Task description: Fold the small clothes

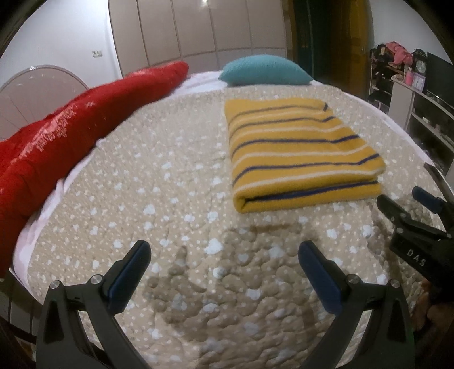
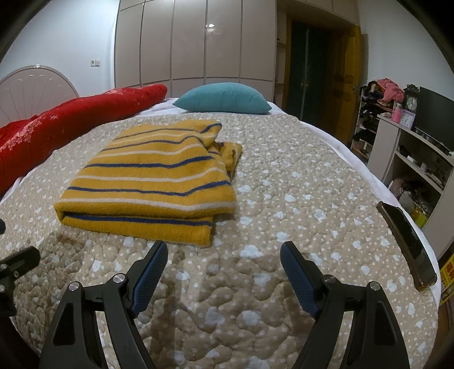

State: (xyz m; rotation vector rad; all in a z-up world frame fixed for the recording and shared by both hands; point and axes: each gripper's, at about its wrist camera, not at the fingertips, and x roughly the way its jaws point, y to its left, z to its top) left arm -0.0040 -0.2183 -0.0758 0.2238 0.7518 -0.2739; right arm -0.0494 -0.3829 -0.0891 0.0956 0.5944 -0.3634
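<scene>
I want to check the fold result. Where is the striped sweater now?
The striped sweater lies folded on the quilt, left of centre in the right wrist view, ahead of both open grippers and nearer than the teal pillow.

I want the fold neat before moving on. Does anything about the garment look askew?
Mostly tidy, but the folded yellow knit garment with blue and white stripes has a bunched part sticking out at its far right corner in the right wrist view, spoiling the rectangle. Both tongs hover open, clear of it.

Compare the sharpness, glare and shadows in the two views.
Left wrist view: red quilt smeared by blur, bedspread soft. Right wrist view: crisper, lamp glare on the wardrobe. Both: fisheye bends the bed's edge; tool shadows darken the near bedspread.
</scene>
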